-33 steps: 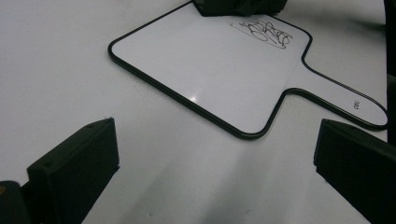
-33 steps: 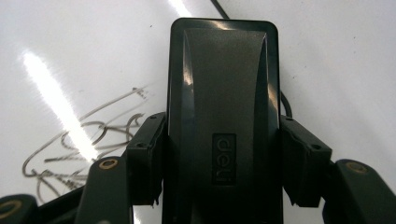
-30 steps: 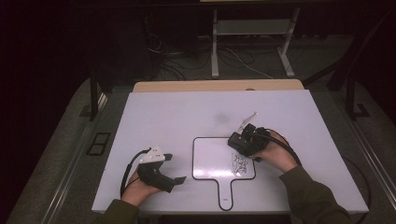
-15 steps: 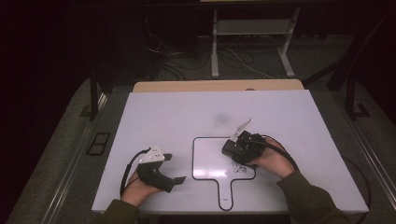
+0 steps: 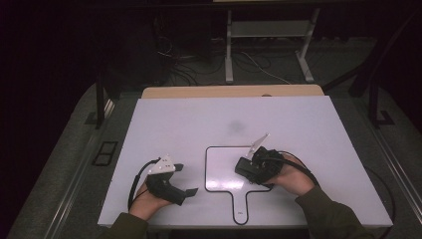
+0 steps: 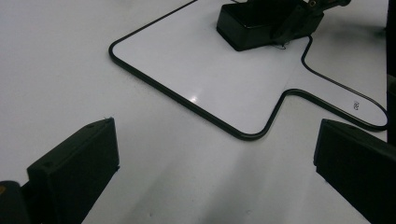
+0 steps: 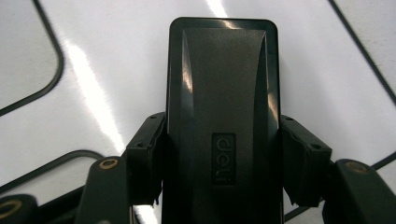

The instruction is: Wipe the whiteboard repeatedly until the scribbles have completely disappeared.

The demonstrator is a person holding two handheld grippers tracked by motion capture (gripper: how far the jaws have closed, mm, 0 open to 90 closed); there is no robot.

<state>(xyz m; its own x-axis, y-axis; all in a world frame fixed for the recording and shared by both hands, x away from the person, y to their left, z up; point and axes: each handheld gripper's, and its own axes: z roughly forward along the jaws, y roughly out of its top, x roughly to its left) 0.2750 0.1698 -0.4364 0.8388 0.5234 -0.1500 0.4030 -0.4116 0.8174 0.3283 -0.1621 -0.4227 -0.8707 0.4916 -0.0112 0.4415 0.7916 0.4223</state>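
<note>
A paddle-shaped whiteboard [image 5: 219, 172] with a black rim lies flat on the white table, handle toward me. My right gripper [image 5: 250, 170] is shut on a black block eraser [image 5: 243, 168] and holds it down on the board's right half. In the right gripper view the eraser [image 7: 222, 116] sits clamped between both fingers [image 7: 147, 154], over the board's rim [image 7: 58, 70]. My left gripper [image 5: 185, 179] rests on the table left of the board, open, nothing between its jaws. The left gripper view looks past that open gripper [image 6: 215, 186] to the whiteboard [image 6: 210, 79] and the eraser [image 6: 252, 23].
The white table top [image 5: 199, 124] spreads wide behind the board, with a tan strip [image 5: 229, 91] along its far edge. Beyond it stand a metal frame [image 5: 268, 30] and cables on a dark floor. Table edges run close on both sides.
My right gripper has slid the eraser left and slightly nearer across the whiteboard. The left gripper has stayed put.
</note>
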